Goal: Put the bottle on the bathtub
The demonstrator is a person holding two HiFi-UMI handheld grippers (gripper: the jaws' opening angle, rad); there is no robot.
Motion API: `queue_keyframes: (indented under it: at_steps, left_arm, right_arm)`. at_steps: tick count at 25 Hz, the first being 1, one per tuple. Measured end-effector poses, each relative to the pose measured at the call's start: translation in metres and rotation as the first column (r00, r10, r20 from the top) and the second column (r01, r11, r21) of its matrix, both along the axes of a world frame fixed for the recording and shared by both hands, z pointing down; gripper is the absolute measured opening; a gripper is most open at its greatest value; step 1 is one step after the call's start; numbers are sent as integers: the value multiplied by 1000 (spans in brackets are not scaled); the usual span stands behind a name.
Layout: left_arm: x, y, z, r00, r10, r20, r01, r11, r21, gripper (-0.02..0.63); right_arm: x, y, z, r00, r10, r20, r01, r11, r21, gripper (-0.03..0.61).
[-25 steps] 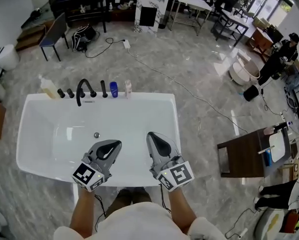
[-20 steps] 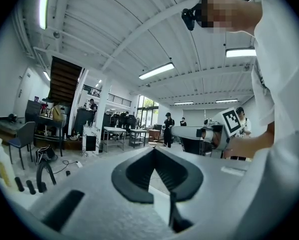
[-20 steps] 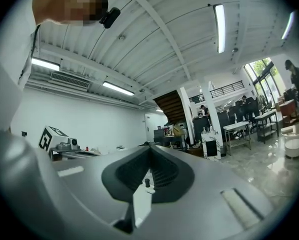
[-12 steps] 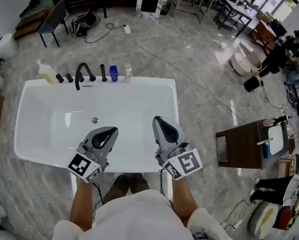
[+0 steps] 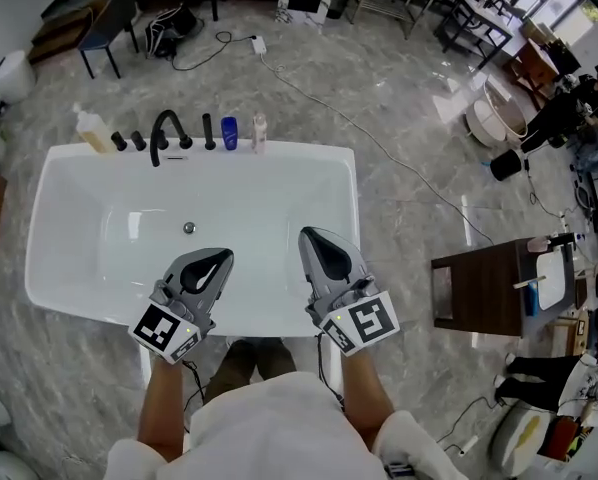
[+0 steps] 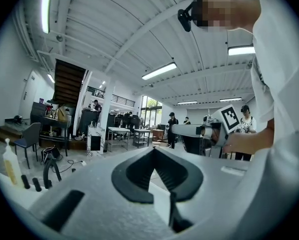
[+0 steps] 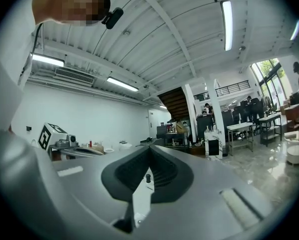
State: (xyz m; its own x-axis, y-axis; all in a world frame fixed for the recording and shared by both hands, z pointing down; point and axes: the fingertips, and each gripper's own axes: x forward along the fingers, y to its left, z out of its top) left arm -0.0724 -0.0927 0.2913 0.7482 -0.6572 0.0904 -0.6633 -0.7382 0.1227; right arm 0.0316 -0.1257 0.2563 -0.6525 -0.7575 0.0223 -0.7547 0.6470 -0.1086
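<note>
Bottles (image 5: 229, 133) stood on the far rim of the bathtub (image 5: 309, 150) while both grippers were held closed and empty over its near edge. The left gripper (image 5: 222, 257), a smooth grey wedge with a black ribbed hollow, had its jaws pressed together with nothing between them. The right gripper (image 5: 310, 236), the same shape, was likewise shut on nothing. Beneath them lay the glossy white rectangular tub, its basin rounded at the corners, with a small metal drain (image 5: 189, 228) in its bottom. Along the far rim, from left to right, were a yellowish pump bottle (image 5: 91, 128), short black knobs (image 5: 129, 141), an arched black faucet (image 5: 165, 133), a blue bottle and a slim pale bottle (image 5: 260, 132), all upright. Polished grey marbled floor (image 5: 399, 88) surrounded the tub, and a thin dark cable (image 5: 359, 128) trailed across it.
</note>
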Motion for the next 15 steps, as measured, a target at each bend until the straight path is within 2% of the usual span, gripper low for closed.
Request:
queue_keyframes:
  at_steps: [6, 15]
  left_arm:
    - [3, -4, 12, 1000, -5, -18, 5, 1000, -25, 3]
    - [3, -6, 12, 999, -22, -24, 21, 999, -38, 3]
  right_arm:
    - [3, -6, 14, 1000, 3, -14, -4, 1000, -27, -2]
    - [10, -5, 10, 1000, 2, 12, -1, 1000, -30, -2]
